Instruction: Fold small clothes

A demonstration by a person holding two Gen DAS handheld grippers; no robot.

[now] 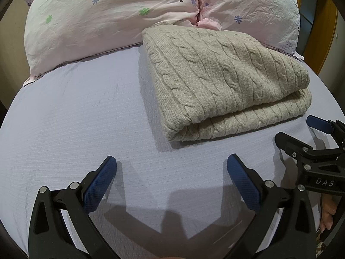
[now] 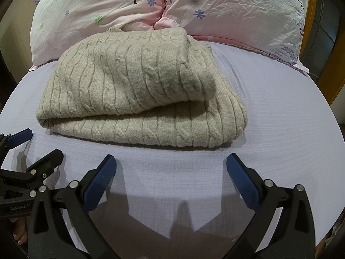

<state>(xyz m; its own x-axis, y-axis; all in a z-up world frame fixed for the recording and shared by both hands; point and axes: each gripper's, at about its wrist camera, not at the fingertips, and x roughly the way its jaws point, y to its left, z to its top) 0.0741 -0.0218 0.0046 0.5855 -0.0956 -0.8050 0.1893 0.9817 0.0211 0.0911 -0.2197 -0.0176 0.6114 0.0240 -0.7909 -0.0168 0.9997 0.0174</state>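
Left gripper [image 1: 171, 164] in the left wrist view hangs over the bare lilac bedsheet [image 1: 75, 116] with its jaws spread wide and nothing between the blue pads [image 1: 101, 185]; the right gripper [image 1: 301, 133] enters at the right edge, near the sweater's right corner, and its opening is hard to judge from this angle. A beige cable-knit sweater [image 1: 217, 75] lies folded on the sheet, ahead and to the right of the left gripper, its far edge touching the floral pillows [image 1: 112, 15]. Its long axis runs from the near-left rounded fold toward the far right, and the open layered edge faces the near right. Judged risk: the upper layer sits loosely on the lower one, so a pinch taking only the top layer would peel the fold apart. In the right wrist view, the right gripper [image 2: 171, 164] also stands wide open and empty above the sheet, with the left gripper [image 2: 32, 142] at the left edge. From here the sweater [image 2: 133, 90] lies directly ahead, long axis left to right, the closed fold at the left and a thick rolled lobe at the right. Judged risk: the bulky knit may spring back open, and dragging it could rumple the sheet or push it into the pillows [image 2: 226, 13].
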